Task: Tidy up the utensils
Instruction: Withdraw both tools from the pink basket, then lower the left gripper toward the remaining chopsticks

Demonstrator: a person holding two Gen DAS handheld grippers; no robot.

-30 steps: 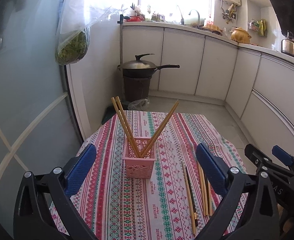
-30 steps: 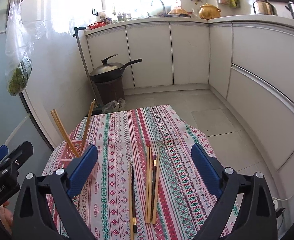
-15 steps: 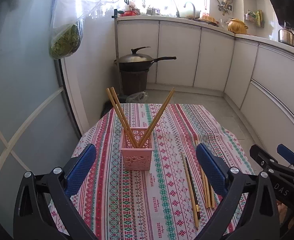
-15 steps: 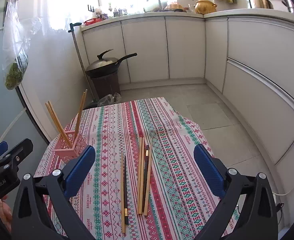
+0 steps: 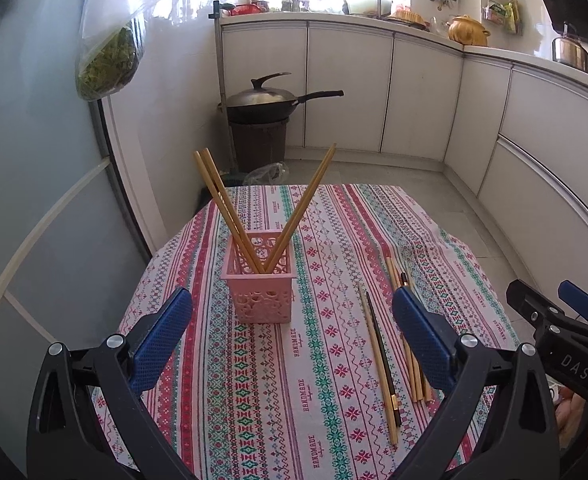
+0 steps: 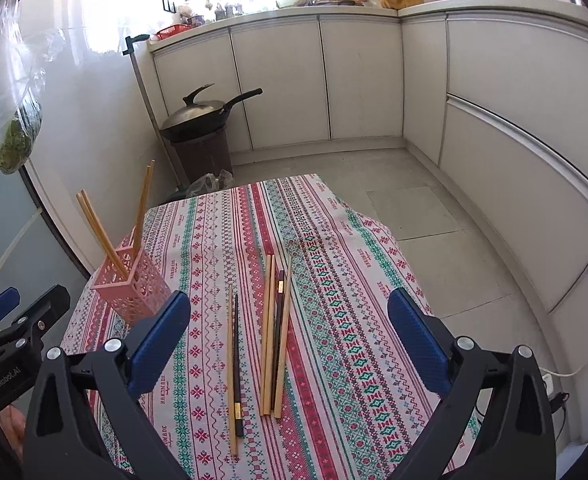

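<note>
Both the left tool (image 5: 292,334) and the right tool (image 6: 289,334) hang spread apart and empty above the surface (image 6: 333,280). Three chopsticks lean in the pink holder (image 5: 260,276); the loose chopsticks (image 6: 274,336) lie flat beside it, to its right.

Black-framed left gripper (image 5: 292,336) w/ blue textured pads; ahead of it a pink lattice-cut plastic holder (image 5: 261,284) w/ tan wooden chopsticks (image 5: 230,210). Under both, a striped woven tablecloth (image 5: 325,216): red, green & white geometric bands. Between right gripper (image 6: 289,342) fingers: tan & black-w/-gold-band loose chopsticks (image 6: 274,332).
</note>
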